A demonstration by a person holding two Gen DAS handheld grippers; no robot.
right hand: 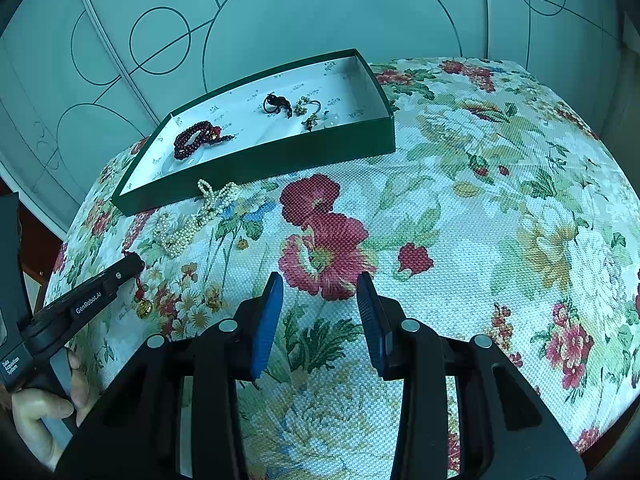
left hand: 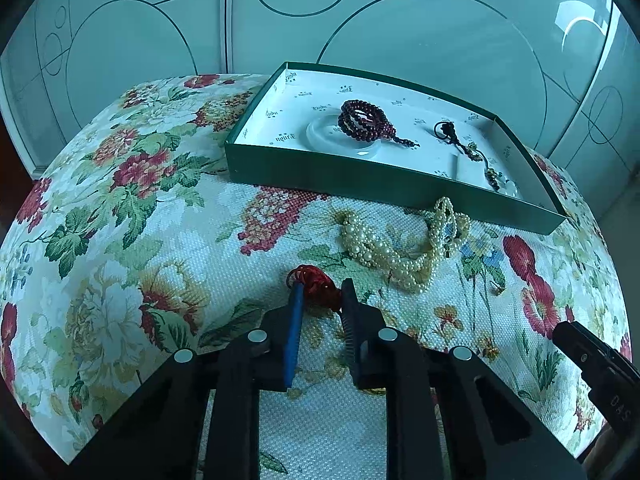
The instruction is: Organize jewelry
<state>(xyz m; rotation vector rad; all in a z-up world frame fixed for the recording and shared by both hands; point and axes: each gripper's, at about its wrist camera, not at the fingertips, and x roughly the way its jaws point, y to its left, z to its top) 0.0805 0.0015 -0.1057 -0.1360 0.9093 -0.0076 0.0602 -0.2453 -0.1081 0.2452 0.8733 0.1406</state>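
Observation:
A red knotted cord charm (left hand: 316, 284) sits between the pads of my left gripper (left hand: 320, 288), which is shut on it just above the floral cloth. From the right wrist view, the left gripper (right hand: 134, 262) has the charm's small gold bell (right hand: 144, 309) below it on the cloth. A pearl necklace (left hand: 400, 252) (right hand: 188, 228) lies loose in front of the green box (left hand: 360, 184) (right hand: 280, 156). Inside the box are a dark red bead bracelet (left hand: 364, 120) (right hand: 196, 140) and a black cord charm (left hand: 448, 130) (right hand: 276, 104). My right gripper (right hand: 320, 280) (left hand: 560, 330) is open, nothing between its fingers.
The floral tablecloth (right hand: 480, 200) covers a rounded table that drops away at left, right and front. Frosted glass doors (left hand: 400, 20) with circle patterns stand close behind the box. A person's hand (right hand: 40, 404) grips the left tool's handle.

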